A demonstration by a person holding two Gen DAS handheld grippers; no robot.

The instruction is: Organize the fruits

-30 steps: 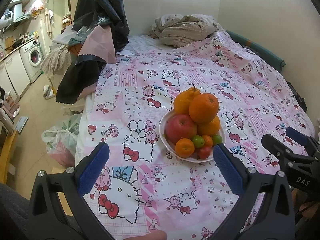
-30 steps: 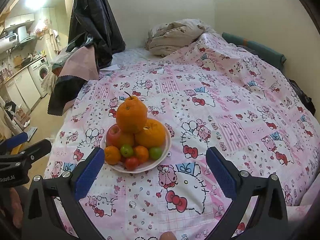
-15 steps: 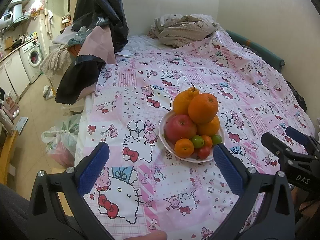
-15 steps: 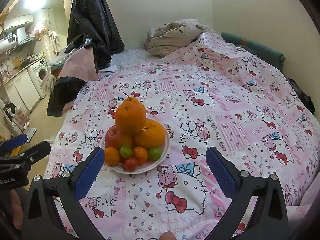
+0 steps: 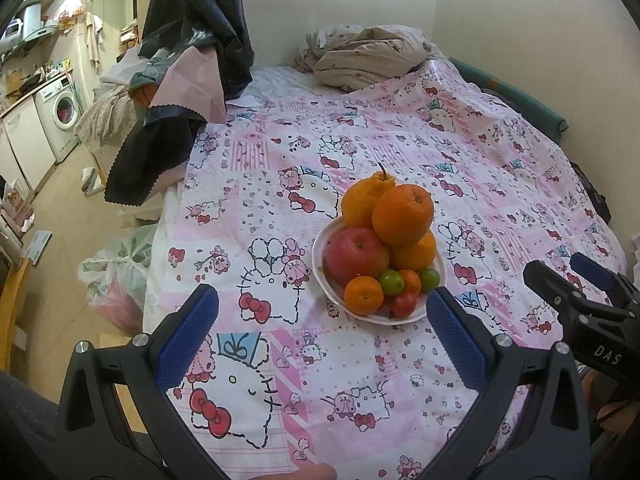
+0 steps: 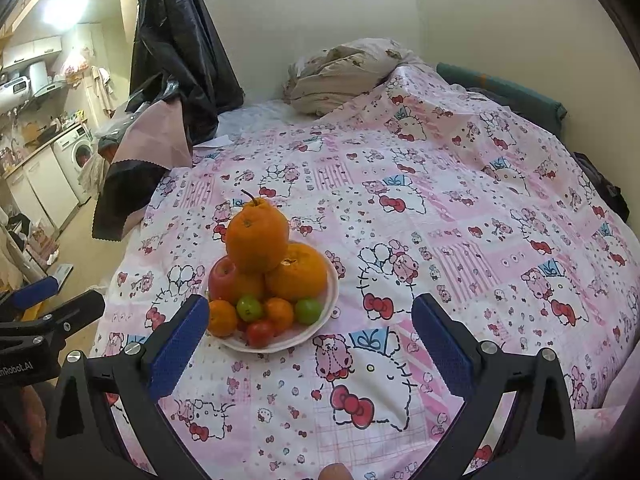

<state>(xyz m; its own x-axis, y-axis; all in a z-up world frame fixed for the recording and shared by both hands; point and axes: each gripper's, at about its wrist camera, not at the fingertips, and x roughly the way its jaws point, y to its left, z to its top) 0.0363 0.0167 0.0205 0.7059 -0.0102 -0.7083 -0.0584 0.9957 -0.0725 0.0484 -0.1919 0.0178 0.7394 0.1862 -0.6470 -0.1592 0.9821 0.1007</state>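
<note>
While both tongs hang spread wide and empty above the pink cartoon-print sheet point(image 5: 248, 208), the white plate point(image 5: 320, 246) of fruit sits just ahead of them, apart from every finger. For the left gripper point(image 5: 322, 312) it lies ahead toward the right finger, a red apple point(image 5: 356, 252) under a large orange point(image 5: 403, 213). For the right gripper point(image 6: 310, 322) the plate lies ahead toward the left finger, small green fruits point(image 6: 249, 308) and a tomato point(image 6: 260, 333) nearest.

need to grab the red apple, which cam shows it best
The left wrist view: the red apple faces the camera almost whole at the plate's left. In the right wrist view only a sliver of it shows behind the oranges.
</note>
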